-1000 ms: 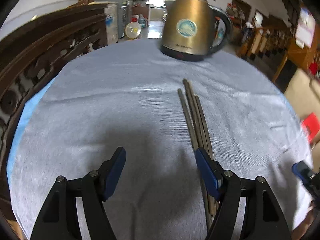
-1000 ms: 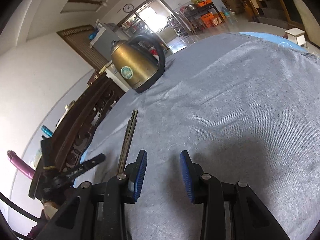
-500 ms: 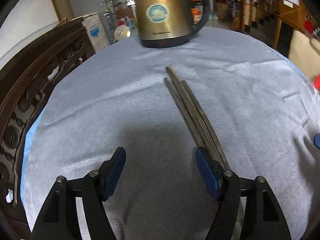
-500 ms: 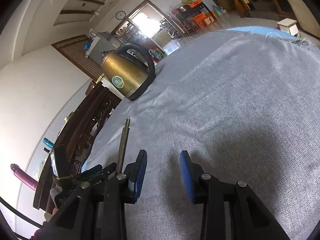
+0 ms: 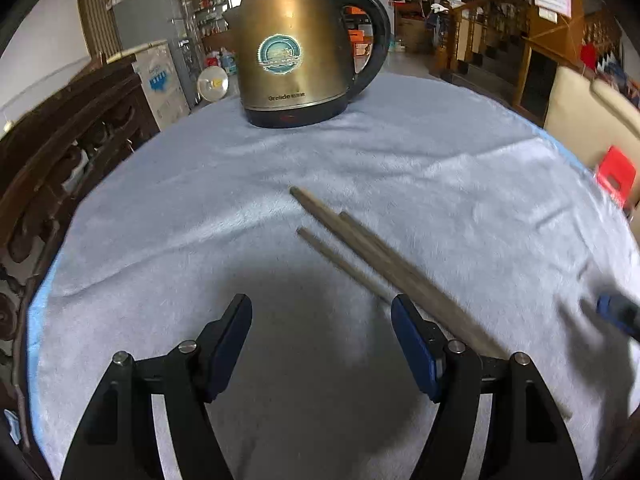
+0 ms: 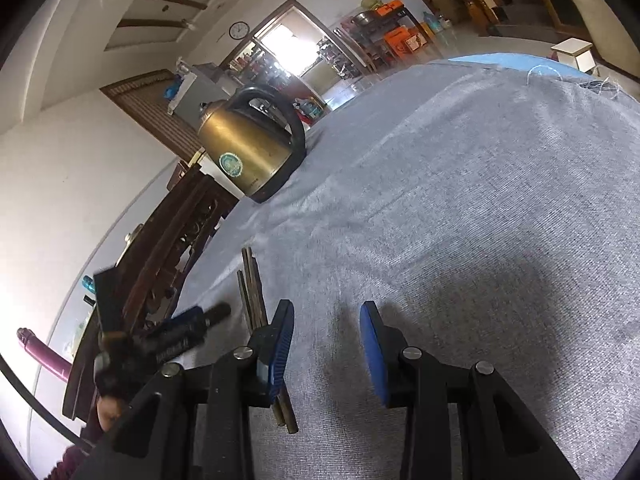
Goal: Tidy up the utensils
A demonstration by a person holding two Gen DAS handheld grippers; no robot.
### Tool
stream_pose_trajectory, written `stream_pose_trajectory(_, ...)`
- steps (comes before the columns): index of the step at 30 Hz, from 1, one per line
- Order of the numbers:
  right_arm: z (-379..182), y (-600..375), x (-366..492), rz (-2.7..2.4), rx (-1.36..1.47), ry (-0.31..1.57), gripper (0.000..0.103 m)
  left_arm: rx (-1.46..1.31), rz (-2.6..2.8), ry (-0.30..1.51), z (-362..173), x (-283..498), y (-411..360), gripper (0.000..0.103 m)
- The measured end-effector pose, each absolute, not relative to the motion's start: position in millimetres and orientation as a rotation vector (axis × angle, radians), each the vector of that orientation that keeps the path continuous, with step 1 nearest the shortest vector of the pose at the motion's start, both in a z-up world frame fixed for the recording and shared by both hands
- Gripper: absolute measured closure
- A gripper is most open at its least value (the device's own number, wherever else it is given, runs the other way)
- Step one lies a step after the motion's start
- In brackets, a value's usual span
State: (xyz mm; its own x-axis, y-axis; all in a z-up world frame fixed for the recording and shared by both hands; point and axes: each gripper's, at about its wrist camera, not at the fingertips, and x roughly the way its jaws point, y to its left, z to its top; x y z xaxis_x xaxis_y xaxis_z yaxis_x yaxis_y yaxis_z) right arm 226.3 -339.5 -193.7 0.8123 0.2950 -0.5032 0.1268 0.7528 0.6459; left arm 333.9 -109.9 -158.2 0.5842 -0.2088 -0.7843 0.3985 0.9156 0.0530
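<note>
A bundle of dark brown chopsticks [image 5: 372, 252] lies slantwise on the grey cloth [image 5: 460, 168], three blunt ends toward the kettle. My left gripper [image 5: 320, 320] hovers open just left of them, with only cloth between its fingers; the sticks run behind its right finger [image 5: 416, 348]. In the right wrist view the chopsticks [image 6: 252, 288] pass under the left finger [image 6: 278, 344] of my right gripper [image 6: 326, 332], whose jaws stand apart over bare cloth. The left gripper [image 6: 188, 328] shows there too, just left of the sticks.
A brass-coloured electric kettle [image 5: 296, 52] with a black handle stands at the far side of the round table. Dark carved wooden furniture [image 5: 60, 148] lines the left edge. A red stool [image 5: 616, 176] sits beyond the right edge.
The left gripper has moved toward the kettle and rolled, so the kettle looms larger and the chopsticks now lie diagonally. The right gripper has stayed about where it was.
</note>
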Motion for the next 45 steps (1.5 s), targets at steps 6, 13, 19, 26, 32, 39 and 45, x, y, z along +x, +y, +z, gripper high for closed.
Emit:
stream_pose_trajectory(6,-196,-341,227,0.097,0.728,0.640,0.066,0.160,-0.371,0.983,-173,362,-123,0.029)
stream_pose_trajectory(13,-199,-345,226,0.094,0.762,0.645,0.066,0.158,-0.357,1.037,-176,363,-104,0.016)
stream_pose_trajectory(19,-199,-344,226,0.093,0.760,0.646,0.066,0.237,-0.311,1.101,-178,356,-69,0.013)
stream_pose_trajectory(26,-193,-331,236,0.149,0.688,0.650,0.066,0.061,-0.314,1.106,-175,347,-29,0.024)
stream_pose_trajectory(32,-179,-303,289,0.270,0.556,0.731,0.066,-0.088,-0.269,1.126,-173,335,1,0.044)
stream_pose_trajectory(39,-167,-264,367,0.379,0.414,0.854,0.066,-0.137,-0.238,1.121,-177,341,0,0.044)
stream_pose_trajectory(45,-175,-241,408,0.399,0.356,0.933,0.066,-0.035,-0.190,1.101,-175,349,-20,0.045)
